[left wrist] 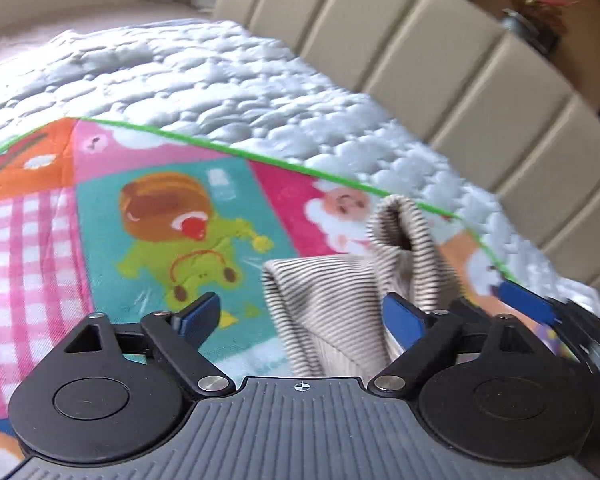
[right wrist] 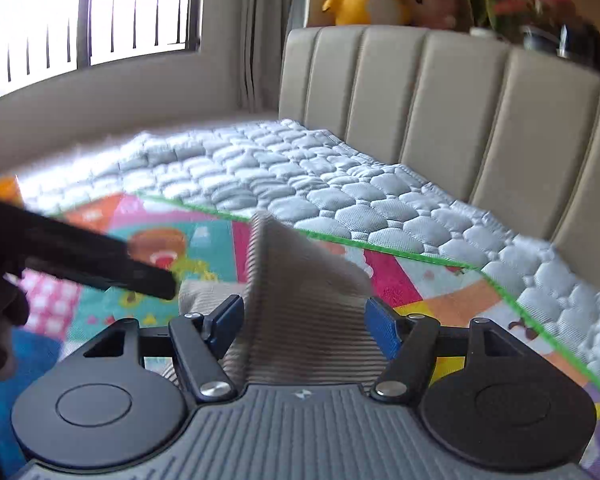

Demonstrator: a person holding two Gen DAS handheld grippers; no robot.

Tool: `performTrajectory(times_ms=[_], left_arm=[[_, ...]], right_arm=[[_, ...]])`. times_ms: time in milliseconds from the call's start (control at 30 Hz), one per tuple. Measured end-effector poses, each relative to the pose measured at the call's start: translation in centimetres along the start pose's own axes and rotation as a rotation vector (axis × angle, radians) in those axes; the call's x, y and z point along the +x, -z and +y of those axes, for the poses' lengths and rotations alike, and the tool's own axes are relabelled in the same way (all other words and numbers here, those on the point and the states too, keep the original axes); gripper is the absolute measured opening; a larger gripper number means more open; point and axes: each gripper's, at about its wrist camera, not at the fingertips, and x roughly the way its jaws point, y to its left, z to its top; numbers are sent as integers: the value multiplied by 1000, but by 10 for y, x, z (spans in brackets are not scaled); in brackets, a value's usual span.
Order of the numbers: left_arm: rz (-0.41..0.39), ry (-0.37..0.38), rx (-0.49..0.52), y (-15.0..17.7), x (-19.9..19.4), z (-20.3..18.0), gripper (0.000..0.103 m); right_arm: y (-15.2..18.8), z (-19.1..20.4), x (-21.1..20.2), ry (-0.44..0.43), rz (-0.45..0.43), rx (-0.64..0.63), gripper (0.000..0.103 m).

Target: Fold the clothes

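Your left gripper [left wrist: 300, 316] has its fingers spread wide, with the striped beige garment [left wrist: 340, 300] bunched between them and leaning against the right-hand pad; nothing is pinched there. Your right gripper [right wrist: 304, 320] is spread as well, and a raised flap of the same cloth stands up between its pads, blurred, so I cannot tell for sure whether either pad touches it. The garment sits on the colourful cartoon mat [left wrist: 160, 220] spread over the quilted mattress [right wrist: 300, 168], near the mat's green edge. My read is that you are mid-fold, with a flap up off the mat. Whichever way that flap goes next, it needs a firm pinch on its edge from both tools.
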Motion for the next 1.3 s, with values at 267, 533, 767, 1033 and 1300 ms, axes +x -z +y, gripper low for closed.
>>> performTrajectory(times_ms=[267,533,767,1033,1300], left_arm=[[62,-53,192,22,30,-3,76],[65,-53,206,22,29,-4,76],[111,-37,155,23,35,8,78],[128,36,89,19,29,17,74],[149,29,144,26,40,10,75]], right_arm=[[45,58,32,213,99,-348,78],[46,67,26,252,97,-383,78],[46,48,16,303,91,-375,78],[47,56,18,276,84,-363,78],[35,39,14,309,36,-414,36]])
